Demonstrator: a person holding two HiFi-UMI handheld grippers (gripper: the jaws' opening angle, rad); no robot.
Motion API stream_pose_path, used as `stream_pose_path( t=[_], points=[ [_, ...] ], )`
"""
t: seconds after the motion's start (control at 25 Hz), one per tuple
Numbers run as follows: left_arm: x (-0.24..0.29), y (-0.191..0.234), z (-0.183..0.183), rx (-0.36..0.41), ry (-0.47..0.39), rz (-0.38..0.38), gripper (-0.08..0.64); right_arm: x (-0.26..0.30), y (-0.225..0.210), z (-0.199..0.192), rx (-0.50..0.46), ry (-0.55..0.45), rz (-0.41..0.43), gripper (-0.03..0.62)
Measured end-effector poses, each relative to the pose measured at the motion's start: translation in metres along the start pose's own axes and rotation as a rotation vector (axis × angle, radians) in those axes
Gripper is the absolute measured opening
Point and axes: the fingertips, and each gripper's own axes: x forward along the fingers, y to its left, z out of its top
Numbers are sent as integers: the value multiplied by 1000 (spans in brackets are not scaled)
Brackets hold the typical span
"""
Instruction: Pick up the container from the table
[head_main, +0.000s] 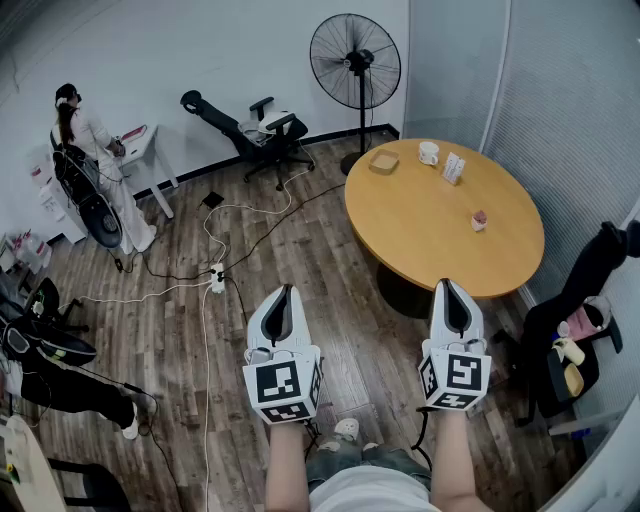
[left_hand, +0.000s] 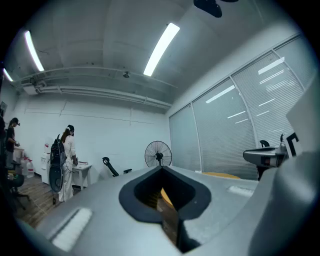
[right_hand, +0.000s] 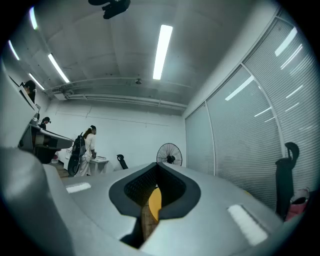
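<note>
Near table (head_main: 425, 225), left gripper (head_main: 287, 290), right gripper (head_main: 447, 285) level.

right gripper (right_hand: 156, 170), fingers (right_hand: 129, 189) together, fan (right_hand: 169, 153) and person (right_hand: 90, 150) beyond

1 round table (head_main: 430, 235) at 1 o'clock carries 4 small things: 1 tan container (head_main: 383, 162), 1 white cup (head_main: 428, 153), 1 white card stand (head_main: 454, 167) and 1 pink item (head_main: 480, 220). 1 fan (head_main: 355, 60) stands at 12 o'clock. 2 office chairs show plainly: 1 reclined chair (head_main: 262, 135) at 11 o'clock and 1 black chair (head_main: 585, 300) at 3 o'clock. 1 person (head_main: 90, 150) is at 10 o'clock. There are 2 grippers at 6 o'clock: the left gripper (head_main: 288, 290) and the right gripper (head_main: 446, 285).
</note>
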Motion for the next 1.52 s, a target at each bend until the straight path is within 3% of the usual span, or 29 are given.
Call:
stream_pose_path(
  t=[0.64, 0.68, 0.88, 1.16, 1.32, 1.52],
  points=[
    [12, 6, -8, -11, 8, 8, 0, 12, 0, -7, 6, -3, -13, 30],
    [15, 8, -8, -12, 8, 8, 0, 16, 3, -7, 3, -3, -5, 47],
    [27, 21, -9, -13, 6, 4, 0, 34, 20, -11, -22, -1, 42, 268],
    [47, 38, -12, -8, 1, -10, 0, 59, 41, -13, -10, -18, 87, 468],
    [57, 47, -18, -9, 11, -19, 0, 69, 49, -17, -4, -11, 80, 522],
    [72, 59, -25, -16, 31, -23, 0, 87, 58, -20, -11, 4, 82, 538]
  ],
)
